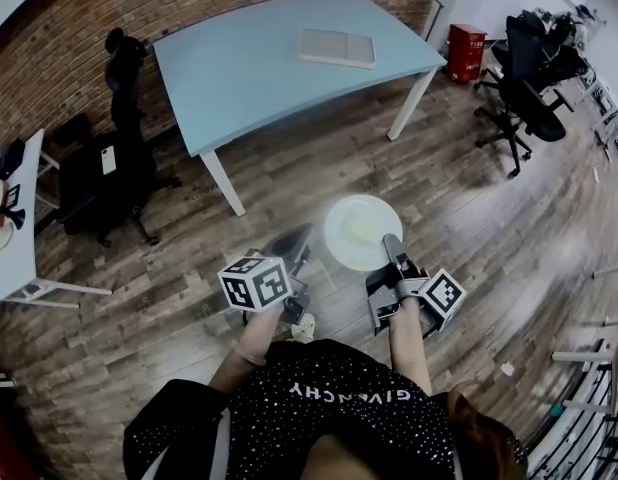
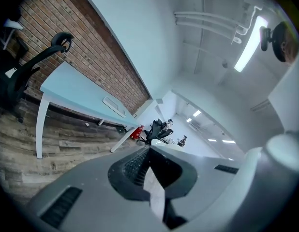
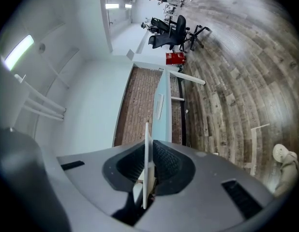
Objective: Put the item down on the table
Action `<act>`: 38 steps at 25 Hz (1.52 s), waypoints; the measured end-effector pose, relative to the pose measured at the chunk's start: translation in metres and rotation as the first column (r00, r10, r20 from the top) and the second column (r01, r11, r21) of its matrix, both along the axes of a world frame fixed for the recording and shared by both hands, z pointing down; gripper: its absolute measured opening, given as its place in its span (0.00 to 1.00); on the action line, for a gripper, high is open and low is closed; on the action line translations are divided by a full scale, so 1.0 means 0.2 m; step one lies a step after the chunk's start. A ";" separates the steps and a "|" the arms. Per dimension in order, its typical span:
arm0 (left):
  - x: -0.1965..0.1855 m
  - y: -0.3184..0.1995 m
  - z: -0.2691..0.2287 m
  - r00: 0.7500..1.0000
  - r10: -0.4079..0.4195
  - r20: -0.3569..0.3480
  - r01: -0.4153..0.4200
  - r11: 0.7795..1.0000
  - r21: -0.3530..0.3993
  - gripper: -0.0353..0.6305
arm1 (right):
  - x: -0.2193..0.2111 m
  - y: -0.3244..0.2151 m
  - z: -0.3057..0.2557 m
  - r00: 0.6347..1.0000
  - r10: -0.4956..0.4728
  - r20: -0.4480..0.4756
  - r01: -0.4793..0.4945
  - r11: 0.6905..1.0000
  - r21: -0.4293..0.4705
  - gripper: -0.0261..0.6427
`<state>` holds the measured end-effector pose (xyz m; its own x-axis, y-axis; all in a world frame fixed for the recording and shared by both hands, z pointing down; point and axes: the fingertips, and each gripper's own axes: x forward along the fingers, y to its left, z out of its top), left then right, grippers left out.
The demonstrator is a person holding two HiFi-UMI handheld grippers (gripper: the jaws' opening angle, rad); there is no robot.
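Observation:
A round white plate point(image 1: 361, 230) hangs above the wooden floor in front of me, held edge-on by both grippers. My right gripper point(image 1: 393, 253) is shut on its near right rim; in the right gripper view the plate point(image 3: 146, 168) shows as a thin white edge between the jaws point(image 3: 148, 149). My left gripper point(image 1: 301, 246) is at the plate's left rim, and a white sliver of plate point(image 2: 154, 187) sits pinched between its jaws point(image 2: 149, 151). The light blue table point(image 1: 259, 63) stands ahead, well beyond the plate.
A flat white tray point(image 1: 336, 47) lies on the table's far right part. Black office chairs stand at the left point(image 1: 114, 158) and far right point(image 1: 529, 88). A red box point(image 1: 465, 50) sits past the table's right leg. A white desk point(image 1: 14, 228) is at the left edge.

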<state>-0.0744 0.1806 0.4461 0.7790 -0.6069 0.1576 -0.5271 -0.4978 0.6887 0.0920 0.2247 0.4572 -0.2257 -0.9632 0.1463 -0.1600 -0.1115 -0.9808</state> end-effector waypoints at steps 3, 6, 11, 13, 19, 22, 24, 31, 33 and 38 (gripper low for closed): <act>-0.01 -0.07 0.01 1.000 0.006 0.001 -0.006 1.000 0.007 0.07 | -0.01 -0.07 0.00 1.000 0.012 0.006 -0.012 1.000 0.011 0.10; -0.01 -0.11 0.02 1.000 0.008 -0.002 -0.008 1.000 0.004 0.07 | -0.01 -0.12 -0.01 1.000 0.013 0.013 -0.014 1.000 0.019 0.10; -0.01 -0.11 0.04 1.000 0.002 0.000 -0.002 1.000 -0.010 0.07 | 0.00 -0.13 0.03 1.000 0.007 0.006 -0.007 1.000 -0.001 0.10; -0.02 -0.10 0.05 1.000 -0.008 0.004 0.008 1.000 -0.016 0.07 | 0.01 -0.13 0.05 1.000 0.009 0.016 -0.008 1.000 -0.013 0.10; -0.04 -0.16 0.08 0.999 -0.040 0.013 0.040 0.999 -0.023 0.07 | 0.02 -0.21 0.07 0.999 -0.005 0.037 0.005 1.000 0.003 0.10; 0.00 -0.23 0.08 0.999 -0.048 0.012 0.048 0.999 -0.019 0.07 | 0.04 -0.29 0.06 0.998 -0.015 0.065 0.014 1.000 0.015 0.10; 0.03 -0.30 0.09 0.998 -0.052 0.018 0.052 0.998 -0.017 0.07 | 0.07 -0.36 0.07 0.995 -0.023 0.100 0.021 1.000 0.021 0.10; 0.19 -0.66 0.07 0.998 -0.057 0.025 0.058 0.998 -0.009 0.07 | 0.19 -0.77 0.02 0.994 -0.065 0.090 0.061 0.997 0.046 0.10; 0.22 -0.79 0.05 0.997 -0.068 0.025 0.068 0.998 -0.001 0.07 | 0.24 -0.91 0.01 0.993 -0.074 0.092 0.069 0.996 0.053 0.10; 0.30 -1.08 0.01 0.995 -0.098 0.026 0.097 0.995 0.016 0.07 | 0.32 -1.23 -0.04 0.991 -0.099 0.088 0.092 0.993 0.078 0.10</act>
